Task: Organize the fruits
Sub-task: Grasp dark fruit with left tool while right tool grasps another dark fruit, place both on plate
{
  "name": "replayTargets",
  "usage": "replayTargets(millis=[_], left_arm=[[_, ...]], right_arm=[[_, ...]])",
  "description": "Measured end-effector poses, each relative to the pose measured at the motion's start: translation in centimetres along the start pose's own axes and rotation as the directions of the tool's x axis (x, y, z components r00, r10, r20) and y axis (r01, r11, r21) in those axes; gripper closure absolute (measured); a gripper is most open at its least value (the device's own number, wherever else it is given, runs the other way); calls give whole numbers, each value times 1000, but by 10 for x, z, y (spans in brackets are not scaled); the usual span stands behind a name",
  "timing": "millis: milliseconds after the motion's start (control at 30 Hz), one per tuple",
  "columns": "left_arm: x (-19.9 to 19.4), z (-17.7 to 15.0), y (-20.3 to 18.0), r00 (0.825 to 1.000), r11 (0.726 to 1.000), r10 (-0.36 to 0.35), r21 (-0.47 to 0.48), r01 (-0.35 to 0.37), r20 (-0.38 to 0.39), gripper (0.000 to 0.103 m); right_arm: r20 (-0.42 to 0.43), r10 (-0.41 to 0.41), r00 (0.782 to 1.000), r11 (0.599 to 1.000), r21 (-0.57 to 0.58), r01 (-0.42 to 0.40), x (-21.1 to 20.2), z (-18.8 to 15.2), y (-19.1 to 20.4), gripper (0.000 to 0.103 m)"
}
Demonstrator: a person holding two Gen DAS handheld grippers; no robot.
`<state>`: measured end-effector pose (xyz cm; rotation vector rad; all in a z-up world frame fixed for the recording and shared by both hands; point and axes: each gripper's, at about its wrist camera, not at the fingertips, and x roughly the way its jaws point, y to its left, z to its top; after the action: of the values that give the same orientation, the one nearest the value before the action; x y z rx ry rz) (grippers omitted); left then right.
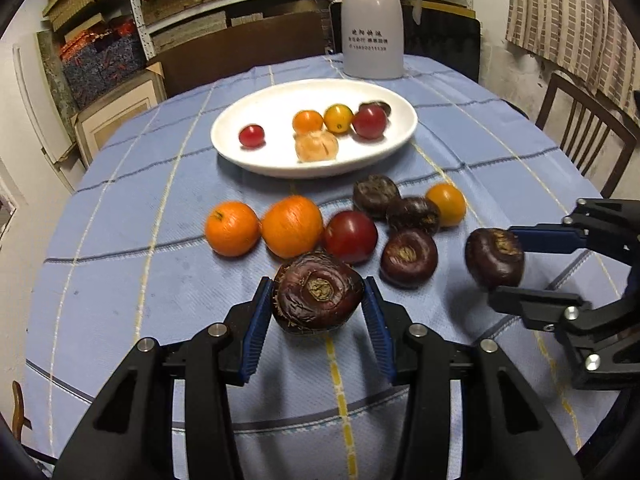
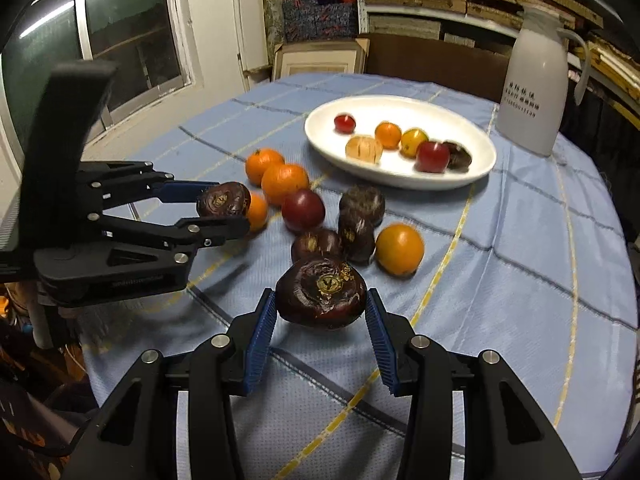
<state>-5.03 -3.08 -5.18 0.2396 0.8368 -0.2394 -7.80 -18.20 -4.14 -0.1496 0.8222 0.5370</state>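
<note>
Currently, both tools held a dark, round water chestnut each. The left tool point(image 1: 318, 300) had its blue pads clamped on the sides of one chestnut point(image 1: 318, 292), lifted just clear of the blue checked worktop point(image 1: 120, 300). The right tool point(image 2: 322, 304) gripped a second chestnut point(image 2: 321, 292) the same way, also off the cloth. Each tool could be seen from the other's camera, off to one side, with its chestnut pinched between the pads.

Just beyond the tools lay the loose fruit: two oranges point(image 1: 264, 228) touching side by side, a red tomato point(image 1: 351, 237), three more dark chestnuts point(image 1: 404, 228) and a small orange tomato point(image 1: 447, 204). Farther back sat a white oval plate point(image 1: 248, 120), already carrying several small fruits. A white jug point(image 1: 373, 24) stood behind the plate.

The step appeared to be the carry after pick-up. Next, each tool likely needed to travel over the loose fruit to the plate, lower into a bare spot, and open gently so the chestnuts did not roll.
</note>
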Motion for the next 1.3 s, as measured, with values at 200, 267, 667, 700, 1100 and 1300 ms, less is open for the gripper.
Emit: replayTargets(millis=[200, 267, 667, 700, 1100, 1300], left_arm=[[-9, 24, 11, 999, 999, 30, -16, -29, 45, 59], [-8, 35, 15, 998, 999, 42, -21, -41, 55, 59], [-2, 87, 50, 990, 994, 77, -87, -67, 116, 59], [-1, 89, 54, 990, 993, 75, -97, -63, 119, 59], [31, 100, 52, 995, 995, 65, -80, -59, 76, 59], [55, 130, 51, 994, 994, 90, -69, -87, 55, 59]], right_arm=[[62, -14, 998, 1000, 8, 13, -16, 18, -3, 57], [79, -16, 997, 1000, 8, 15, -20, 25, -5, 57], [178, -39, 983, 999, 40, 32, -24, 77, -28, 57], [183, -38, 982, 998, 48, 30, -23, 79, -30, 57], [147, -48, 988, 995, 91, 35, 4, 84, -53, 57], [129, -78, 989, 993, 103, 65, 29, 116, -69, 57]])
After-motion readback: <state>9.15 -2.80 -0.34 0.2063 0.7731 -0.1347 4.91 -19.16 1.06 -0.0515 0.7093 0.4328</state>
